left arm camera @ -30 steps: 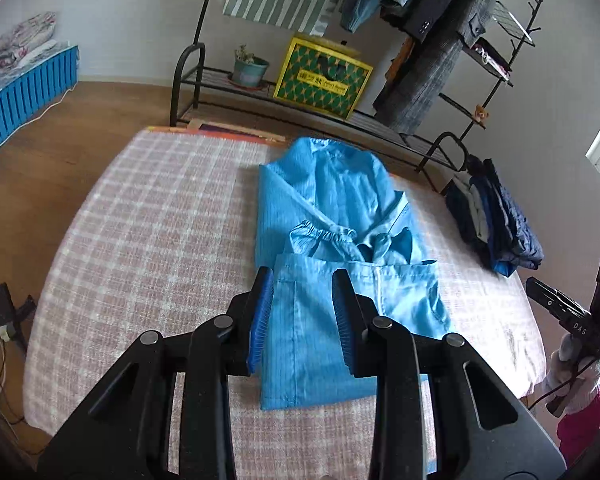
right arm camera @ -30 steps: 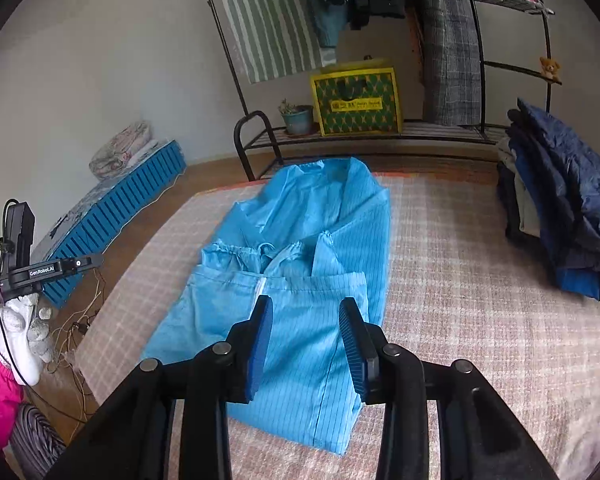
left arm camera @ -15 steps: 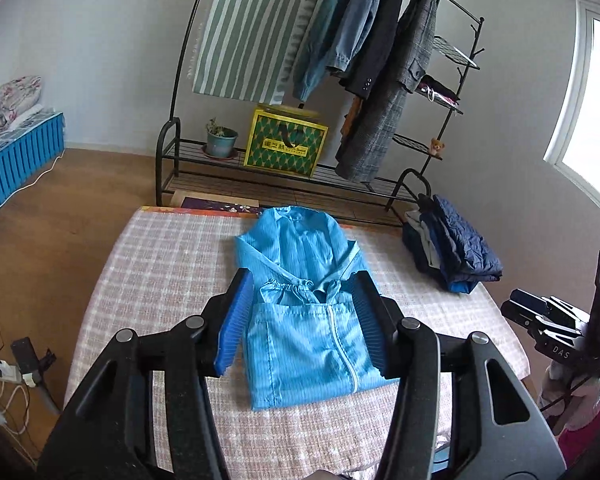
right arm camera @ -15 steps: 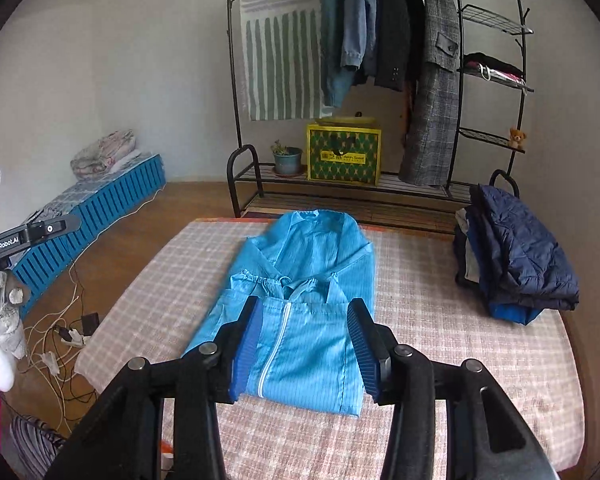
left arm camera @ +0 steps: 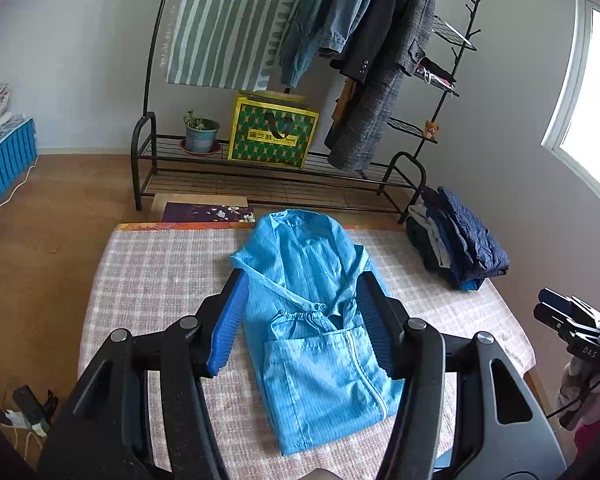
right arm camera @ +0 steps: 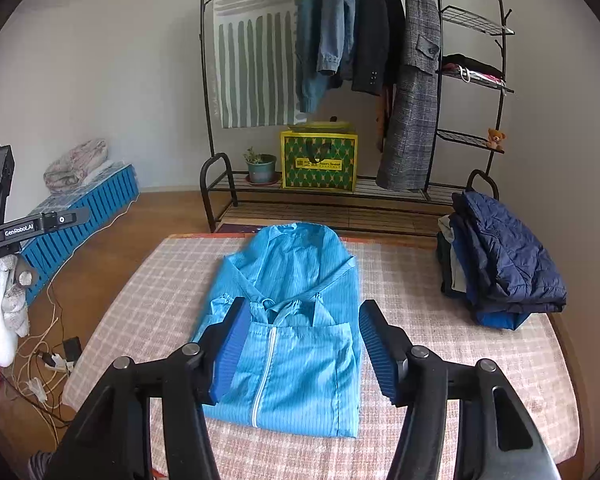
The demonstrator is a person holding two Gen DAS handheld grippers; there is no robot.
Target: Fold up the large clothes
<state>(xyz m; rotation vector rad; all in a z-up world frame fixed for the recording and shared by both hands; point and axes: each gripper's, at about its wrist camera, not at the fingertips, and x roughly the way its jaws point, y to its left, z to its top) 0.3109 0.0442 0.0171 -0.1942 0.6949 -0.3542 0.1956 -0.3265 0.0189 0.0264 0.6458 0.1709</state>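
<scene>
A bright blue zip jacket (left arm camera: 316,320) lies partly folded on the checked table (left arm camera: 160,280), sleeves tucked in and its lower part folded up over the middle. It also shows in the right wrist view (right arm camera: 292,320). My left gripper (left arm camera: 302,320) is open and empty, held high above the near part of the jacket. My right gripper (right arm camera: 300,348) is open and empty too, raised above the jacket's near edge. Neither gripper touches the cloth.
A stack of folded dark blue clothes (right arm camera: 500,260) sits at the table's right edge. Behind the table stands a black clothes rack (right arm camera: 380,60) with hanging coats, a yellow-green bag (right arm camera: 320,164) and a potted plant (right arm camera: 260,166). A blue bed (right arm camera: 80,200) is at left.
Both grippers have let go of the jacket, opened wider and pulled back and up away from the table. The jacket lies still with its lower part folded over.
</scene>
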